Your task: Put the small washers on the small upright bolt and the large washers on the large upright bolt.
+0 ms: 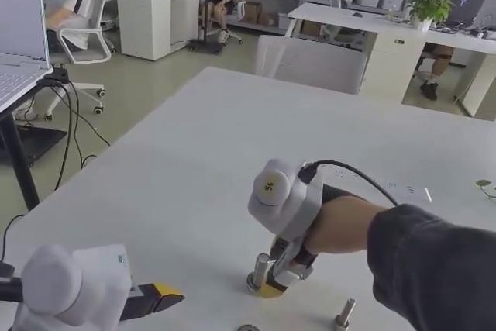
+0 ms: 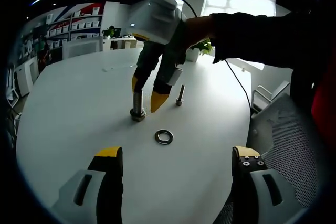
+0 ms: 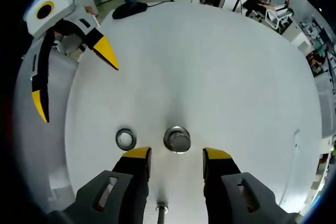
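Right gripper view: open, empty right tool (image 3: 177, 155) hangs over the large bolt (image 3: 177, 139), loose washer (image 3: 126, 139) just left of its jaws; a careless descent would likely topple the bolt; left tool (image 2: 177, 153) open too.

On table (image 2: 73, 103), large bolt (image 2: 138, 106) upright, washer (image 2: 164, 136) near, small bolt (image 2: 180, 94) beside

The bottom edge of the head view cuts off the washer (image 1: 248, 328). It cuts off the left gripper (image 1: 164, 298) too.

Nothing reads clearly; the yellow sticker (image 1: 270, 186) on the right gripper (image 1: 267, 281) is blurred.
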A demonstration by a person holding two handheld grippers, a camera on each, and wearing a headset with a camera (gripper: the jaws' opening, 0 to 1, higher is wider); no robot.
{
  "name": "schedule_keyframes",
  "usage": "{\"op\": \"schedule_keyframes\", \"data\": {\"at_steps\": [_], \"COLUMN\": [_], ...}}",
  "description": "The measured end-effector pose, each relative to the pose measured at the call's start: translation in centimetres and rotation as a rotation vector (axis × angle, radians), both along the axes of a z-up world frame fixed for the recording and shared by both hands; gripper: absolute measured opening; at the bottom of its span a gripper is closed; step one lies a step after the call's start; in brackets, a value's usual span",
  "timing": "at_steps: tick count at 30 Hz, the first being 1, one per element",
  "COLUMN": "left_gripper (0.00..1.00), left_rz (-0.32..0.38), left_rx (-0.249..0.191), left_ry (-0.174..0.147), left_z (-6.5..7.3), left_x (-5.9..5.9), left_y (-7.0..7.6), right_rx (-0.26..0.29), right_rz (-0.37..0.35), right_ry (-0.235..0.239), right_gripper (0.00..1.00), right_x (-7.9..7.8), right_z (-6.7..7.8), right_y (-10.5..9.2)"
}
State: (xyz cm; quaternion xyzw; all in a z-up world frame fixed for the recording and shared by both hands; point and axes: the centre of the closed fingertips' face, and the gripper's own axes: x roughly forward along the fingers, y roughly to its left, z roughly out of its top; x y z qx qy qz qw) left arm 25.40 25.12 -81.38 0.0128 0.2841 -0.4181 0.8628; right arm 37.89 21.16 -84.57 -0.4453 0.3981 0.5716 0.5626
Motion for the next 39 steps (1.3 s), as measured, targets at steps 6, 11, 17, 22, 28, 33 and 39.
{"op": "schedule_keyframes", "data": {"at_steps": [6, 11, 17, 22, 28, 33, 39], "left_gripper": [0.86, 0.86, 0.86, 0.86, 0.85, 0.85, 0.85], "left_rz": [-0.009, -0.015, -0.025, -0.038, -0.054, -0.066, -0.073], "left_rx": [0.002, 0.002, 0.005, 0.004, 0.011, 0.012, 0.012], "left_ry": [-0.007, -0.012, -0.020, -0.026, -0.028, -0.029, -0.035], "left_z": [0.2, 0.4, 0.6, 0.9, 1.0, 1.1, 1.4], "left_x": [0.1, 0.2, 0.2, 0.2, 0.0, -0.2, -0.3], "left_y": [-0.3, -0.5, -0.8, -1.2, -1.5, -1.8, -1.9], "right_rx": [0.021, 0.031, 0.057, 0.081, 0.099, 0.113, 0.125], "right_rz": [-0.024, -0.041, -0.057, -0.077, -0.078, -0.081, -0.084], "right_ry": [-0.012, -0.022, -0.037, -0.053, -0.070, -0.069, -0.062], "right_gripper": [0.43, 0.45, 0.45, 0.45, 0.45, 0.45, 0.45], "right_x": [0.0, 0.1, -0.3, -0.9, -2.2, -3.2, -4.7], "right_z": [1.0, 1.7, 2.7, 3.6, 4.2, 4.6, 4.6], "right_y": [-0.6, -1.4, -2.2, -2.9, -3.5, -3.6, -3.7]}}
